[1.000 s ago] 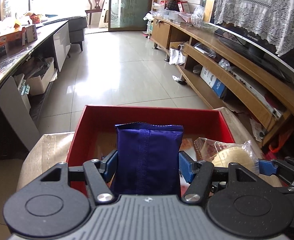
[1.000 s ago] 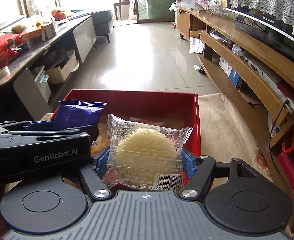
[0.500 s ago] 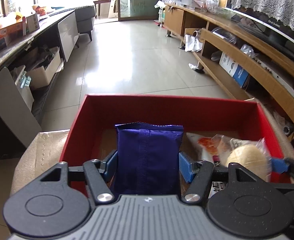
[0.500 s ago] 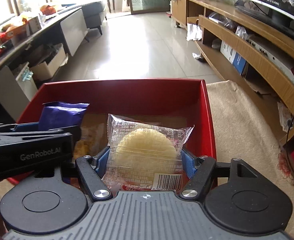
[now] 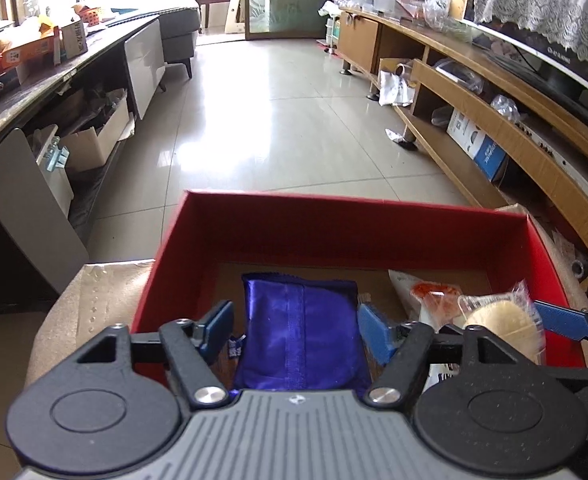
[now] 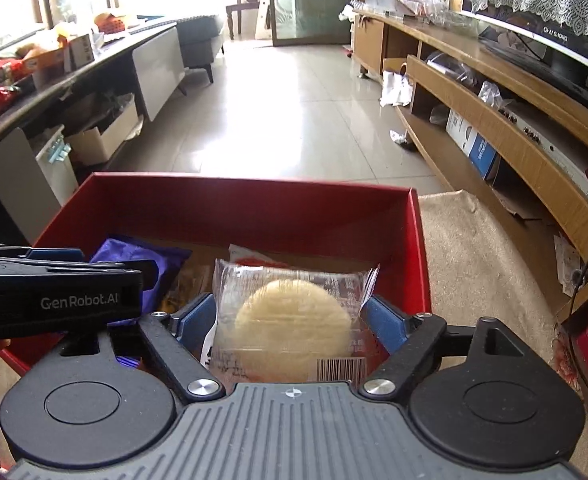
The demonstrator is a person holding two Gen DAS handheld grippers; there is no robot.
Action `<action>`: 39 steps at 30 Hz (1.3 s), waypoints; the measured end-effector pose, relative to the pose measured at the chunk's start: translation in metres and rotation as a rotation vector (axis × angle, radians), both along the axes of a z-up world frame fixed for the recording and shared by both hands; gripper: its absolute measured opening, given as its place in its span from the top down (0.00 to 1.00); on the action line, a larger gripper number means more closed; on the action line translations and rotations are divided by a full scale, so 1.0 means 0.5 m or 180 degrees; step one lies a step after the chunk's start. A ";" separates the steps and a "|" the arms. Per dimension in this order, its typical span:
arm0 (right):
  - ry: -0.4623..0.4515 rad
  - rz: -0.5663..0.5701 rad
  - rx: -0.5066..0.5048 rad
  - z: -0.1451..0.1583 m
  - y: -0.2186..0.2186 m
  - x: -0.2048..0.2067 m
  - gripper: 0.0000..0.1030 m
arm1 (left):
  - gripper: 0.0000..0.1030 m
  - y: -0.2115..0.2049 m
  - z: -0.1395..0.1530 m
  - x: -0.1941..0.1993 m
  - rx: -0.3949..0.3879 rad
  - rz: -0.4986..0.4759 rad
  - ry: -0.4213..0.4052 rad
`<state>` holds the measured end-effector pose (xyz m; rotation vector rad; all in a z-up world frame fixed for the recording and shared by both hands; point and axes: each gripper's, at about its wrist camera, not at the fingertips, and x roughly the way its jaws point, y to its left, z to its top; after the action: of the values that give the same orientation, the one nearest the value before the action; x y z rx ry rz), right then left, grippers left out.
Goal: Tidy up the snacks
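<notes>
A red box (image 5: 334, 216) (image 6: 254, 200) sits on a beige cloth. My left gripper (image 5: 294, 322) is over its left half; its blue pads (image 5: 374, 336) stand apart from the purple snack packet (image 5: 300, 328), which lies tilted down in the box. My right gripper (image 6: 290, 316) is over the right half; its pads stand slightly apart from the clear-wrapped round pastry (image 6: 292, 316), which sags into the box. The pastry (image 5: 498, 320) and the purple packet (image 6: 142, 256) each show in the other view. Another wrapped snack (image 5: 426, 292) lies on the box floor.
The beige cloth (image 6: 474, 248) covers the surface right of the box. A long wooden TV shelf (image 5: 494, 128) runs along the right. A dark cluttered counter (image 5: 34, 80) runs along the left. Tiled floor (image 5: 274, 112) lies ahead.
Both grippers moved down into the red box. The jaws of both widened, and the purple packet and the pastry dropped lower from their upright held poses.
</notes>
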<state>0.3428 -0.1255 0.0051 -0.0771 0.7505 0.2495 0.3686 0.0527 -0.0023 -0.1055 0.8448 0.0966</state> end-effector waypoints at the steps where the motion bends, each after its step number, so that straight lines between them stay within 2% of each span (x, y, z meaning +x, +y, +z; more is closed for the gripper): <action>1: -0.0027 -0.0006 0.0005 0.003 -0.001 0.000 0.15 | 0.36 0.002 0.004 -0.001 -0.0014 0.0006 -0.0007; 16: -0.0113 -0.0027 0.0030 0.032 -0.008 -0.012 0.11 | 0.34 0.038 0.051 -0.047 -0.0078 0.0100 -0.0079; 21: -0.0083 -0.0086 0.0163 0.042 -0.019 -0.015 0.11 | 0.34 0.039 0.050 -0.061 -0.0049 0.0079 -0.0049; 39: -0.0215 -0.0027 0.0136 0.101 -0.002 -0.096 0.11 | 0.33 0.055 0.075 -0.166 -0.0161 -0.0029 -0.0038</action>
<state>0.2949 -0.1264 0.0558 -0.0417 0.6780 0.2536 0.2856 0.0802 0.0352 -0.1495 0.8359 0.0659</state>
